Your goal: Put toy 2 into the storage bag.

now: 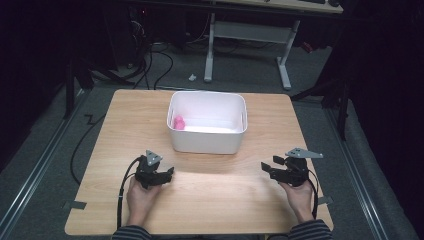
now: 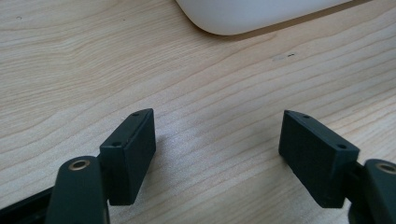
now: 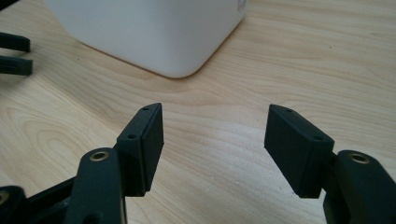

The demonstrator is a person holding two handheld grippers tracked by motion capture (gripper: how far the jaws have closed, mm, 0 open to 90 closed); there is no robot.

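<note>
A pale wooden counter (image 1: 210,200) carries everything, with grey floor around it and a second desk frame beyond its far edge. A white rectangular tub (image 1: 207,122) stands a little beyond the counter's middle, nearer the far edge than the near one, its long sides parallel to those edges. Inside it, against the left wall, lies a small pink object (image 1: 178,122), too small to make out in detail; the rest of the tub's floor is bare white. The left gripper (image 1: 169,173) rests low over the counter near the near-left part, in front of the tub's left corner, held by a hand coming in from the near edge; in the left gripper view its jaws stand spread with only wood grain between them. The right gripper (image 1: 266,167) sits toward the near-right part, well apart from the tub, pointing across the counter toward the left; in the right gripper view its jaws are likewise spread, nothing between them, the tub's rounded corner ahead.
</note>
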